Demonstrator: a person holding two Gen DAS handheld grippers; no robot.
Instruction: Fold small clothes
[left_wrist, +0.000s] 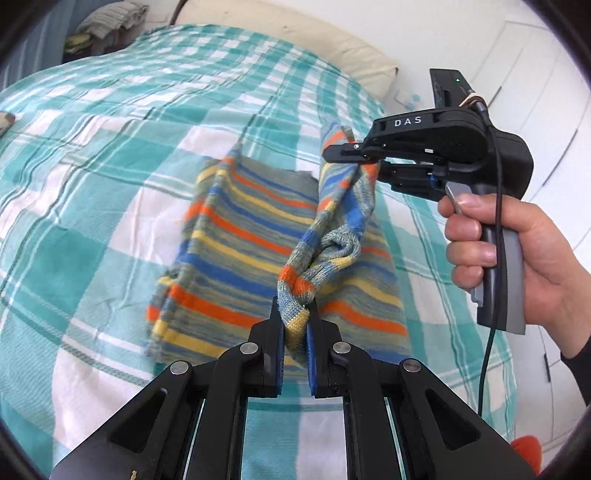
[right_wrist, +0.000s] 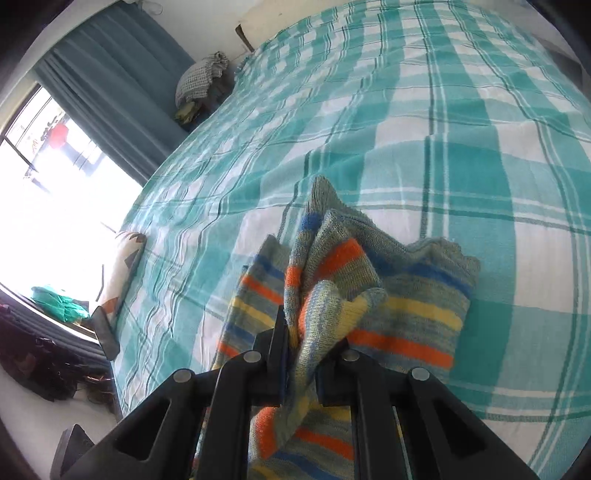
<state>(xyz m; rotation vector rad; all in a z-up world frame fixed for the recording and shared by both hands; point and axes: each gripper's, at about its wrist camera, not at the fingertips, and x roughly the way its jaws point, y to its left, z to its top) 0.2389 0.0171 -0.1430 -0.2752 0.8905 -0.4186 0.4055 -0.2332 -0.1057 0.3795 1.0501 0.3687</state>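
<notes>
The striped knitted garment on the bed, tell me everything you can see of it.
The striped knitted garment looks like soft wool, grey-green with orange, blue and yellow bands. Its body lies on the teal checked bedspread. One edge is lifted and twisted: the left gripper pinches one end, the right gripper the other.

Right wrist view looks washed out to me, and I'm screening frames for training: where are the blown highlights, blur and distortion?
Right wrist view: the window is blown to white, hiding detail outside; the plaid bedspread bulges from the fisheye. Left wrist view: evenly lit, but the left edge of the striped knit garment is motion-smeared, and dark vignette fills the corners.
</notes>
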